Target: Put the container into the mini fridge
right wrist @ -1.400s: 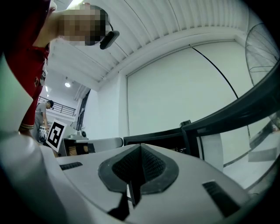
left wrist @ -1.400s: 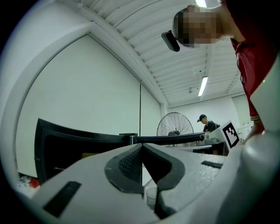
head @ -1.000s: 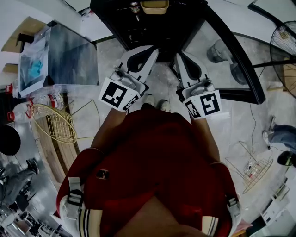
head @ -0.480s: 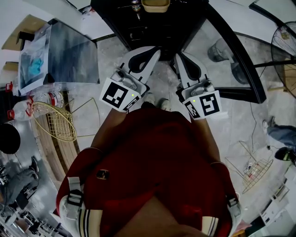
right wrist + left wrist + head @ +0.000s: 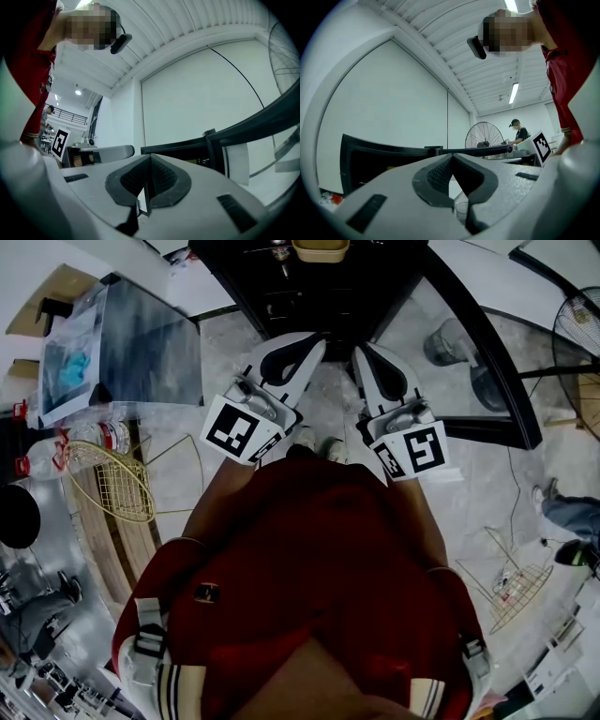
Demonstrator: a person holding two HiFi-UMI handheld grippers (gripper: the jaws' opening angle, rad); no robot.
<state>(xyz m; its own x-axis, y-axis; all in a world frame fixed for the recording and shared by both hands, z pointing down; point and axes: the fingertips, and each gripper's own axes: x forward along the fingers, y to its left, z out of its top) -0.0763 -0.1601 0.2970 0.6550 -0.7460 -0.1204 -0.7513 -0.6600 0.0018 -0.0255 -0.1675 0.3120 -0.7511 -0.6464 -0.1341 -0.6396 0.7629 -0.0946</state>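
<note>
Near: left gripper (image 5: 313,342) and right gripper (image 5: 361,352) side by side, fingers together, holding nothing. Just beyond: black mini fridge (image 5: 309,292). Far edge: tan container (image 5: 319,249) against its dark body; inside or on top, can't tell. So the container is either stowed already or awaiting pickup.

the tan container (image 5: 317,249) is cut off by the head view's top edge, as is the mini fridge (image 5: 281,292), its inside too dark to read. the fan (image 5: 583,329) runs off the right edge.
</note>
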